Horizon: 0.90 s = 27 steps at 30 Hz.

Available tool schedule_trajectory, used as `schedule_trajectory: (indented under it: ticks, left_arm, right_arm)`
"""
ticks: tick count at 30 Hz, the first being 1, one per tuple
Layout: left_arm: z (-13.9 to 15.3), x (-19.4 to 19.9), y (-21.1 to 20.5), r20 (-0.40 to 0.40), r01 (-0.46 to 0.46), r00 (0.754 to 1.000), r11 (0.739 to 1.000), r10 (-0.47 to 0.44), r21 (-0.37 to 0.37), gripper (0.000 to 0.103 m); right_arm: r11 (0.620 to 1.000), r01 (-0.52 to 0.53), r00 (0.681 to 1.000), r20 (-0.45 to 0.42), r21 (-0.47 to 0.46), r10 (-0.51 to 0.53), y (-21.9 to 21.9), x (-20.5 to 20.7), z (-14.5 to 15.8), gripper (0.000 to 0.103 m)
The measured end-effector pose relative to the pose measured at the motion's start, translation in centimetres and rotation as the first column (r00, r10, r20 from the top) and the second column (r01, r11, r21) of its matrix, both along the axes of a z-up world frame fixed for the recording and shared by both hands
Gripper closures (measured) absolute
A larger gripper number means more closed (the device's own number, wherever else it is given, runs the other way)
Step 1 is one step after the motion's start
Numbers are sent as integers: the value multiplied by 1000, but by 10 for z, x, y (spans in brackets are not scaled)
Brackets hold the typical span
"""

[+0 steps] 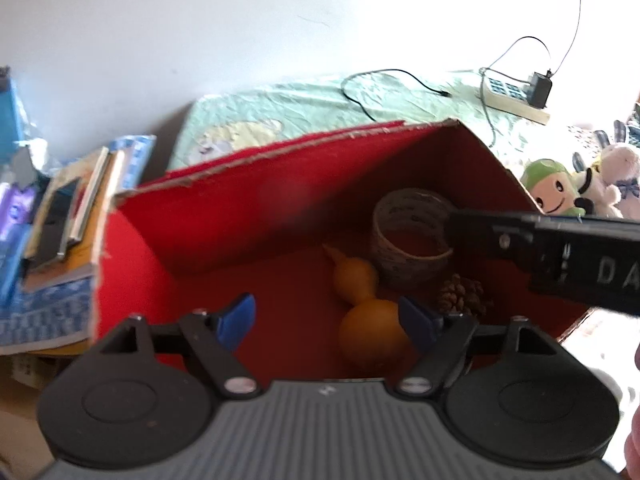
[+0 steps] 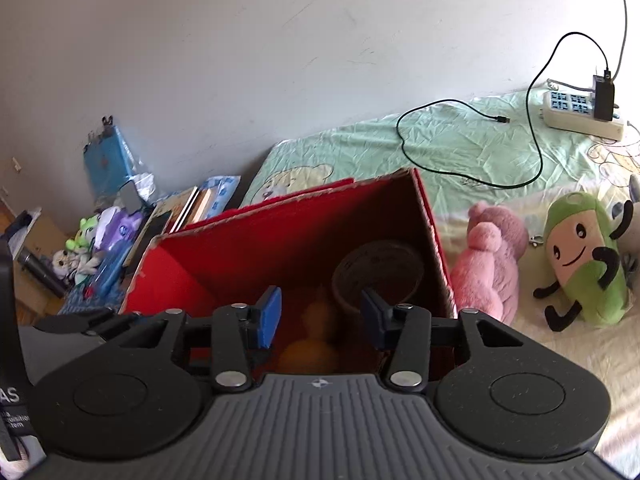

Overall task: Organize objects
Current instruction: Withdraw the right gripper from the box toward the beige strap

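Observation:
A red cardboard box (image 1: 248,216) stands open on the bed; it also shows in the right wrist view (image 2: 248,248). Inside lie a yellow gourd (image 1: 368,312), a roll of tape (image 1: 408,248) and a pine cone (image 1: 460,296). My left gripper (image 1: 326,326) is open and empty above the box, just left of the gourd. My right gripper (image 2: 320,316) is open and empty above the box's near edge, over the gourd (image 2: 312,336) and tape roll (image 2: 376,272). Its black body crosses the left wrist view (image 1: 560,256) over the box's right wall.
A pink plush (image 2: 492,264) and a green plush (image 2: 584,256) lie on the bed right of the box. A power strip (image 2: 580,112) with a charger and black cable (image 2: 460,148) lies farther back. Books and toys (image 2: 120,240) are piled left of the box by the wall.

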State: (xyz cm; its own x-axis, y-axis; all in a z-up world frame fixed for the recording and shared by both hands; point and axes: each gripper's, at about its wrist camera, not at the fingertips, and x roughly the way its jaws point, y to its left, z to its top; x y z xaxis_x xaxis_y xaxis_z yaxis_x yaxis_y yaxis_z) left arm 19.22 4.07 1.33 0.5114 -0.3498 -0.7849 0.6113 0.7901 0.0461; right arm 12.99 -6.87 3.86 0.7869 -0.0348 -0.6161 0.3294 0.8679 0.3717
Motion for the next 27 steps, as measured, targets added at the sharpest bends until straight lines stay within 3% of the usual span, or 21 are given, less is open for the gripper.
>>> schedule_trajectory:
  ticks: [15, 27]
  left_arm:
    - [17, -34, 13, 51, -177, 983, 983, 175, 47, 22]
    - [27, -78, 10, 111, -273, 958, 958, 264, 82, 21]
  right_arm:
    - [988, -142, 989, 49, 65, 139, 0, -37, 9, 55]
    - [964, -241, 969, 88, 115, 231, -7, -65, 12, 55]
